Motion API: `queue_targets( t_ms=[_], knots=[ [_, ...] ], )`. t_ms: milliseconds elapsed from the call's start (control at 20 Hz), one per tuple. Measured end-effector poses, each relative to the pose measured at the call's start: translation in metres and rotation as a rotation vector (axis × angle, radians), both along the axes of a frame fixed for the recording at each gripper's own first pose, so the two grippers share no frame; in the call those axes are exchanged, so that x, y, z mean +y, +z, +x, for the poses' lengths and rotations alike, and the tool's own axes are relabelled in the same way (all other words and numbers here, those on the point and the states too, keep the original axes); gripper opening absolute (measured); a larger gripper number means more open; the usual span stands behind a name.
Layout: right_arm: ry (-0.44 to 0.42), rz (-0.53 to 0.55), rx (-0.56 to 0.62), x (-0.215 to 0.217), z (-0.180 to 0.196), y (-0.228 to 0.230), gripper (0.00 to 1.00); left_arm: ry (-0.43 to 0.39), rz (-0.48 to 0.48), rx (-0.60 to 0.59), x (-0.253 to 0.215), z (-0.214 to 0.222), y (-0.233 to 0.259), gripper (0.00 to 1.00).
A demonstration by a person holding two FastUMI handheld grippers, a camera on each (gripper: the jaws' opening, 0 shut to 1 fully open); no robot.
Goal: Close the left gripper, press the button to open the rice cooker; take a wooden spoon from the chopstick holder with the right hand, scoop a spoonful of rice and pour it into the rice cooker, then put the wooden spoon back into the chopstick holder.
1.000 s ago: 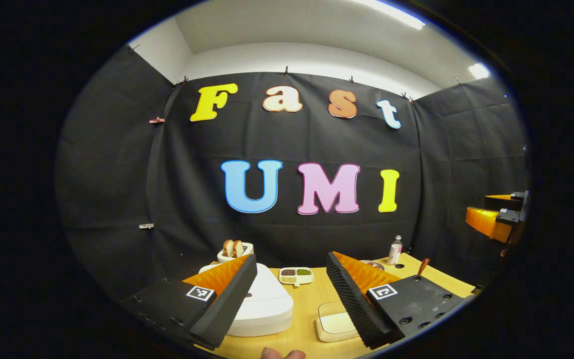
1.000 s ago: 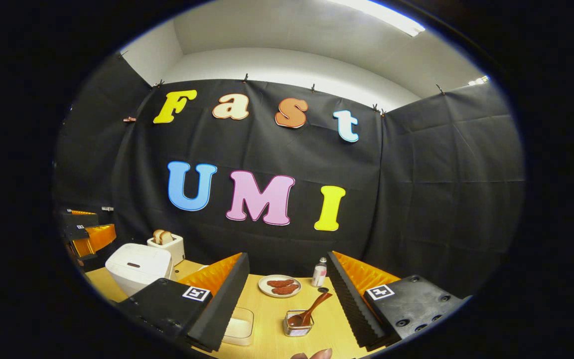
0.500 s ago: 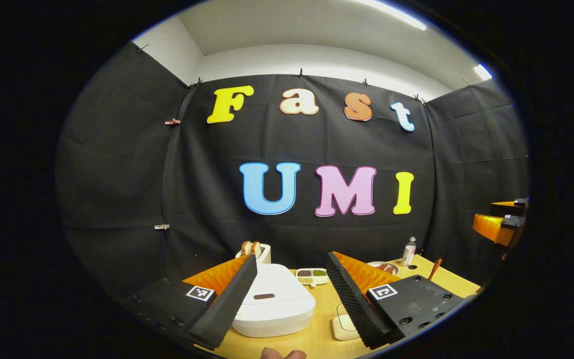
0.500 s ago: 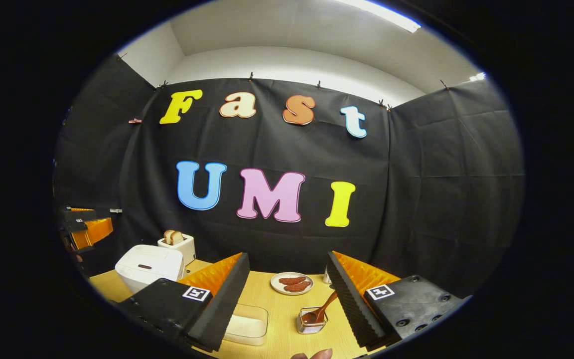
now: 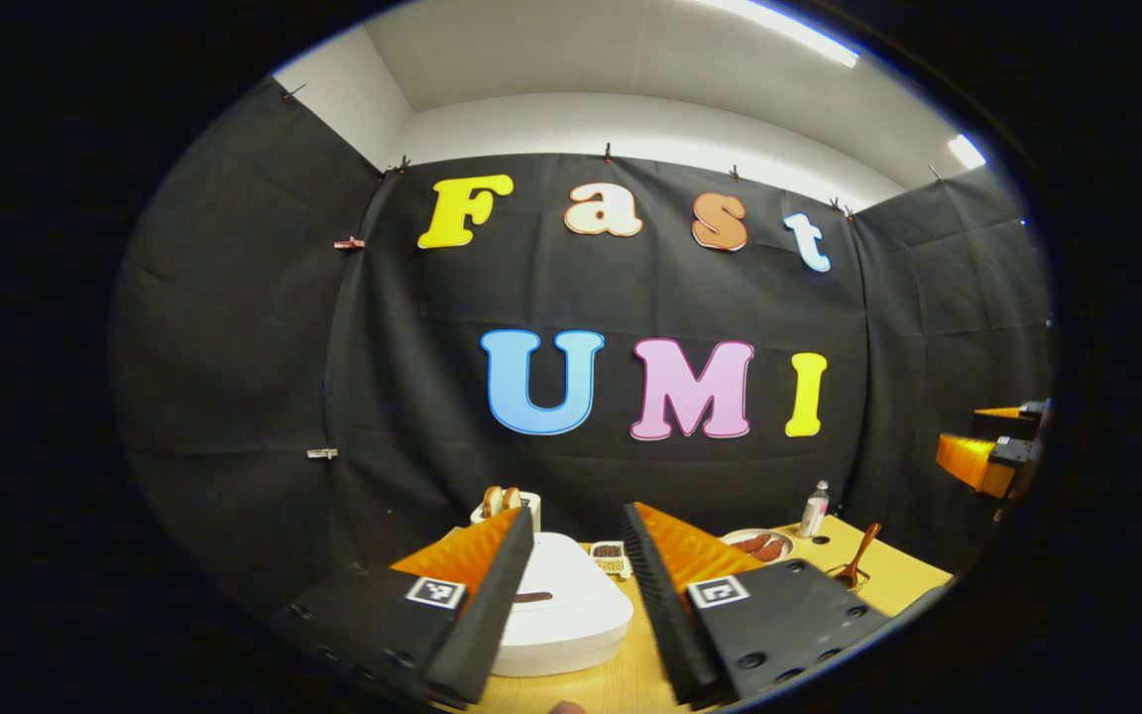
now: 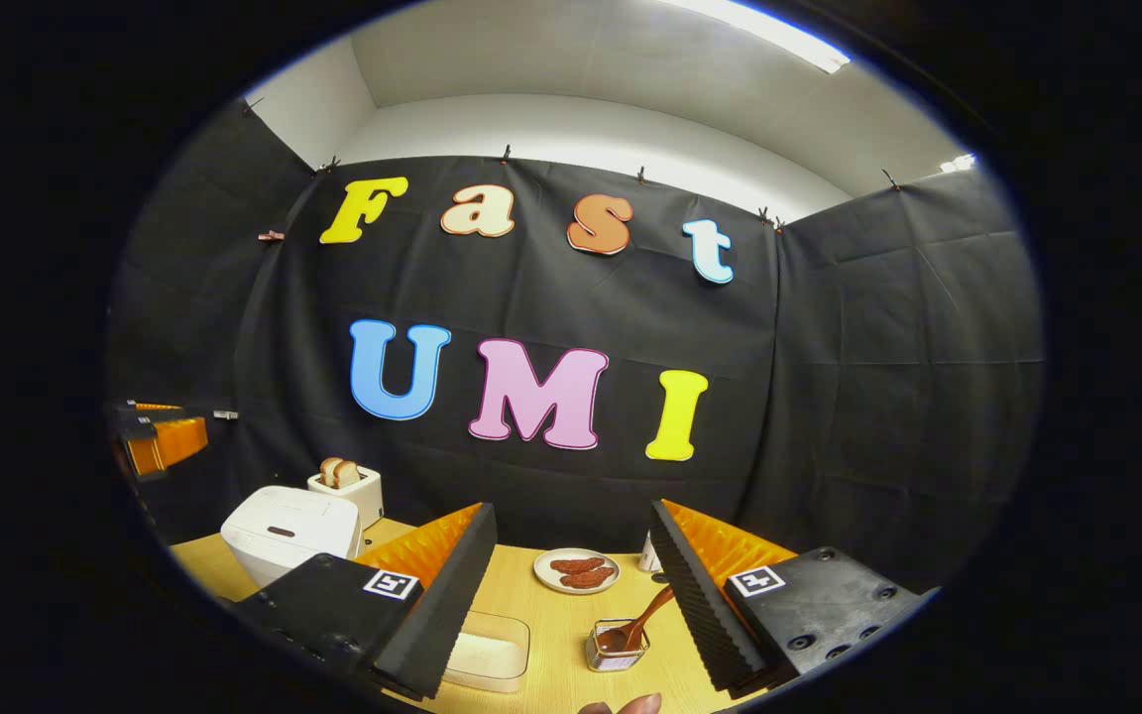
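In the left gripper view the left gripper [image 5: 576,555] is raised above the wooden table [image 5: 621,684], its two fingers spread apart with nothing between them, and the white rice cooker [image 5: 561,605] sits on the table right beyond the gap with its lid down and a dark slot-shaped button [image 5: 532,597] on top. Behind the cooker stands a toaster [image 5: 507,506] with bread slices poking out, and next to it lies a small divided dish [image 5: 609,551] of grains. To the far right, the right gripper [image 5: 987,451] hangs in the air near the wall. In the right gripper view that gripper [image 6: 571,565] is wide open and empty, held above the table. Between its fingers, lower down, the wooden spoon [image 6: 642,621] leans in the chopstick holder [image 6: 615,647], handle tilted up to the right. A clear box of rice [image 6: 490,650] lies just left of the holder. Farther back are a plate [image 6: 576,572] with reddish pieces of food and a small bottle [image 6: 648,555], partly hidden by the right finger. The cooker [image 6: 290,535] stands at the left, closed; whether the left gripper [image 6: 160,441] touches anything cannot be told from here.
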State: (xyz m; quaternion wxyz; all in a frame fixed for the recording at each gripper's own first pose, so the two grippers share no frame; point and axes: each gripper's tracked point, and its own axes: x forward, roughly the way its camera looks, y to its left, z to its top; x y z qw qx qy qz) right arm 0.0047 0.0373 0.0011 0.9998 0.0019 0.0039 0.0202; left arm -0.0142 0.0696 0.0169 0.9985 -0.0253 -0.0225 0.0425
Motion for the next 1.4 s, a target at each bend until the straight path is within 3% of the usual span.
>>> queue_targets(
  t_ms=[200,250,500,750,1100,1400],
  knots=[
    [-0.011,-0.009,0.006,-0.001,0.003,-0.002,0.97,-0.052,0.029,0.024,0.007,0.013,-0.006,0.14],
    [-0.013,-0.008,0.007,-0.001,0.002,-0.002,0.98,-0.088,0.03,0.03,0.005,0.015,-0.008,0.08],
    [-0.024,-0.025,0.002,-0.005,0.0,0.0,0.98,-0.206,-0.033,0.216,0.024,0.05,-0.064,0.07],
    [-0.044,-0.049,0.006,-0.014,-0.006,-0.001,0.97,-0.21,-0.084,0.373,0.056,0.093,-0.12,0.07],
    [-0.074,-0.067,0.02,-0.026,-0.013,-0.003,0.98,-0.259,-0.144,0.576,0.061,0.133,-0.188,0.07],
    [-0.09,-0.083,0.031,-0.032,-0.019,-0.011,0.97,-0.242,-0.143,0.641,0.065,0.142,-0.217,0.07]
  ],
)
